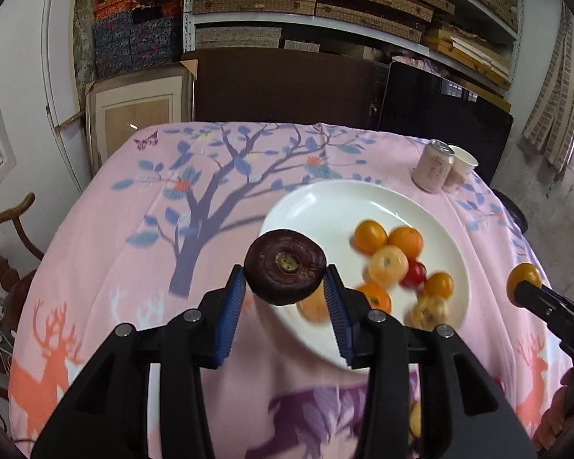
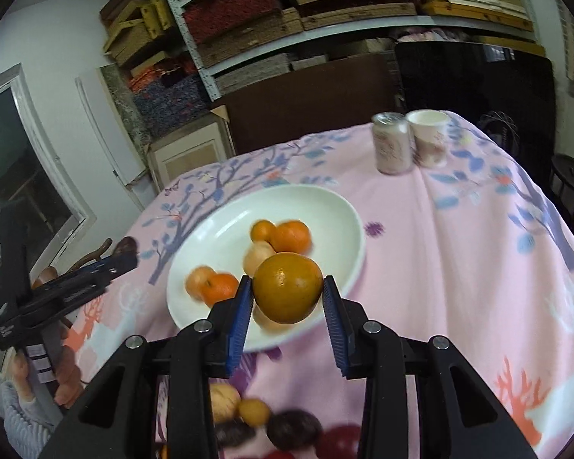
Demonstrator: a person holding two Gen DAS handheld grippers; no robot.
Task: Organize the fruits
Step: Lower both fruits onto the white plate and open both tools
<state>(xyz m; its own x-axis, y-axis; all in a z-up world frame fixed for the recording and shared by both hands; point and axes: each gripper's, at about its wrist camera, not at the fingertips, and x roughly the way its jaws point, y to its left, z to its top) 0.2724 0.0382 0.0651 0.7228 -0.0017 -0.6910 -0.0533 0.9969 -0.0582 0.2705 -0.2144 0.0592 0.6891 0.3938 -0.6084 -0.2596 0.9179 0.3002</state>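
Left claw [image 1: 286, 287] pinching a dark round fruit [image 1: 286, 266] by its sides over the near rim of the white plate [image 1: 325, 199], right claw [image 2: 288, 293] pinching a smooth orange [image 2: 288, 287] above it, both light, firm, likely a bit slippery

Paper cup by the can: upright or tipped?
Upright. The paper cup stands mouth-up beside the can on the tablecloth.
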